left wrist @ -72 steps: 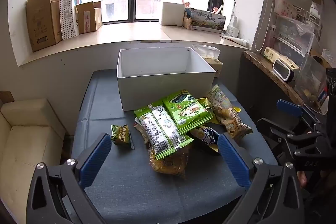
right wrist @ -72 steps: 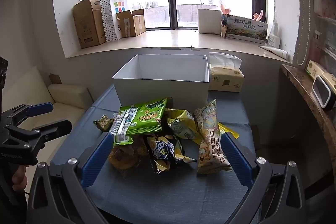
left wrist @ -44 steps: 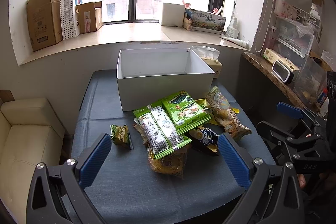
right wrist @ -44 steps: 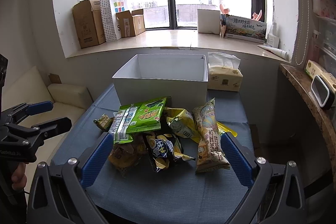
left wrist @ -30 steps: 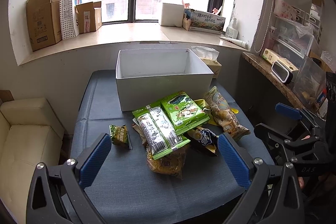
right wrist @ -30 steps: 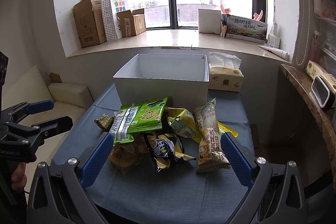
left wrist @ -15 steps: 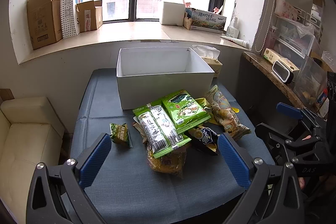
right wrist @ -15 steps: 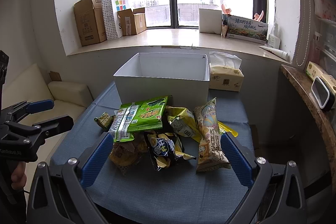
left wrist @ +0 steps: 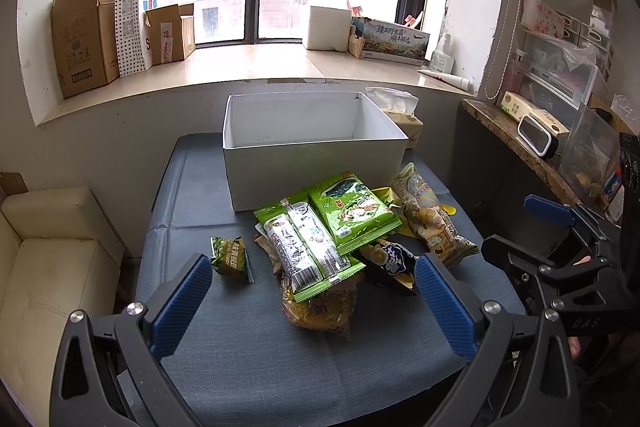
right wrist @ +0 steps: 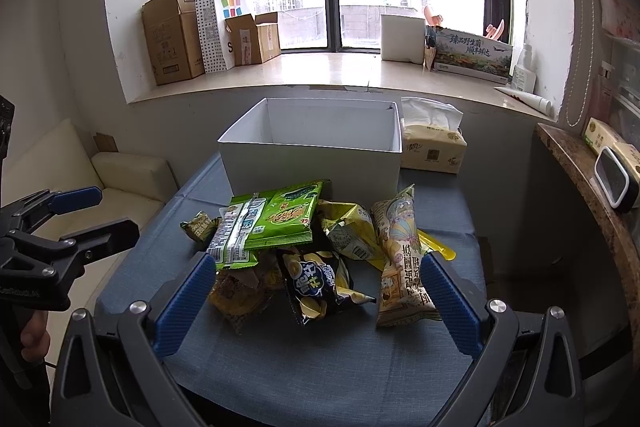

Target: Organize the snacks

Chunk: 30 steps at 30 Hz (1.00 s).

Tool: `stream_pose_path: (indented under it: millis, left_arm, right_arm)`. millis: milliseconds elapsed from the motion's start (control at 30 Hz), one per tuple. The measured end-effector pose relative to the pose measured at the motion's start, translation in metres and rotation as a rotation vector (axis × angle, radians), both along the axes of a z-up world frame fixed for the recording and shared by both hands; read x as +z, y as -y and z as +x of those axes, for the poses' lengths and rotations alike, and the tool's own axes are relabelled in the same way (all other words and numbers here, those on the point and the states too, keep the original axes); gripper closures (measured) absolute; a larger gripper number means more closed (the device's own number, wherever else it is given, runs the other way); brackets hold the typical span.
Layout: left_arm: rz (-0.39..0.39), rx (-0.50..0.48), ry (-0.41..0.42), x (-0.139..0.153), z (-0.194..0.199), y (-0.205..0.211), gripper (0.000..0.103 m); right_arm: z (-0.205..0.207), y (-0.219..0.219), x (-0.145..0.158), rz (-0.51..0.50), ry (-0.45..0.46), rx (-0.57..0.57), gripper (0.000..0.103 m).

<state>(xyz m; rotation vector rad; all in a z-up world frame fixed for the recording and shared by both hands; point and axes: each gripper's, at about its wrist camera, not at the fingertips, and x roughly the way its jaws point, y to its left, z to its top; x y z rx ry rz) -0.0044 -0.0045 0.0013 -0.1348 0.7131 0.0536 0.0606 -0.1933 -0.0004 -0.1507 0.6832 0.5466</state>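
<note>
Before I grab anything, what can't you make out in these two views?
- Box floor: hidden by its front wall, both views.
- Bottom of the snack pile: green packs cover it; the yellow bag shows only in part.
- Pack print: too small to read.
- Table near edge: behind the fingers.

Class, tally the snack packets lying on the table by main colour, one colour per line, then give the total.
Green packets: 3 – small green packet, striped green packet, seaweed packet
Yellow packets: 2 – yellow bag, flat yellow packet
Amber clear bag: 1 – amber bag
Dark blue bag: 1 – chip bag
Beige illustrated bag: 1 – beige bag
Total: 8 visible
</note>
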Motion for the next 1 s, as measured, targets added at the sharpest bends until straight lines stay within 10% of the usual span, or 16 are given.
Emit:
stream_pose_path:
  millis: [1000]
  left_arm:
    - [0.004,0.027,-0.019,-0.009,-0.005,-0.012,0.0]
  right_arm:
    - [0.031,-0.029,-0.022,-0.011,-0.064,0.031,0.0]
